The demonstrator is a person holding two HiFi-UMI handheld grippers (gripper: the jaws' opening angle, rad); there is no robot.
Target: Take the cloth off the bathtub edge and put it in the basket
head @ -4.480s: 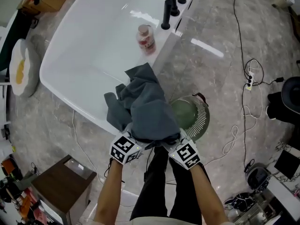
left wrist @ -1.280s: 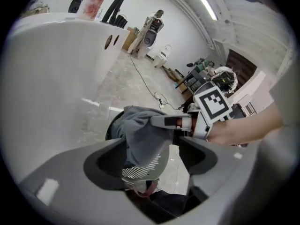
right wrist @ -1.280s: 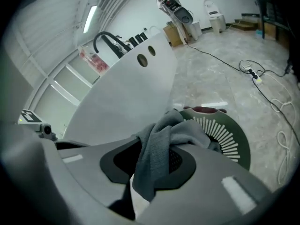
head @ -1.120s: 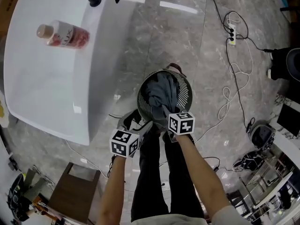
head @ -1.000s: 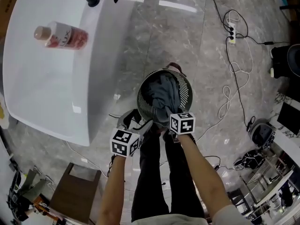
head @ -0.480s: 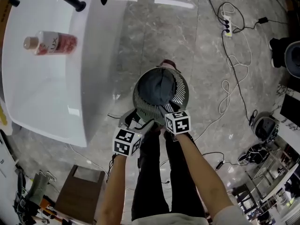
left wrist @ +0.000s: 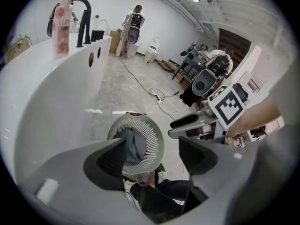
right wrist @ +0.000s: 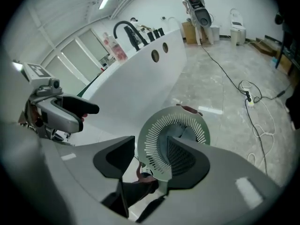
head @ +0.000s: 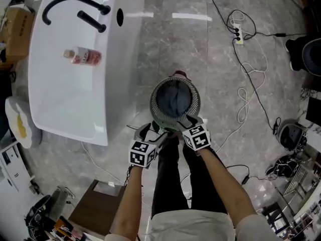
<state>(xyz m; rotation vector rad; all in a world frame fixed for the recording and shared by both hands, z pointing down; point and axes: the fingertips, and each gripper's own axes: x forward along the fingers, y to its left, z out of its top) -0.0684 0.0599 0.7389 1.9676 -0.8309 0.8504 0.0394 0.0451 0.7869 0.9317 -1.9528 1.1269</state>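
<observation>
- Just ahead of the person's legs, the left gripper [head: 150,133] and the right gripper [head: 183,123] hang at the near rim of the basket; both pairs of jaws stand apart and released, with nothing between them.
- Just beyond them, the grey cloth [head: 173,98] lies bunched inside the round slatted basket [head: 156,112] on the floor; the putting-in step looks done; the next move calls only for lifting both grippers clear without catching a fold.
- Farther left, the white bathtub [head: 118,74] carries no cloth on its edge; a pink bottle [head: 83,56] sits near the black faucet [head: 70,4].
</observation>
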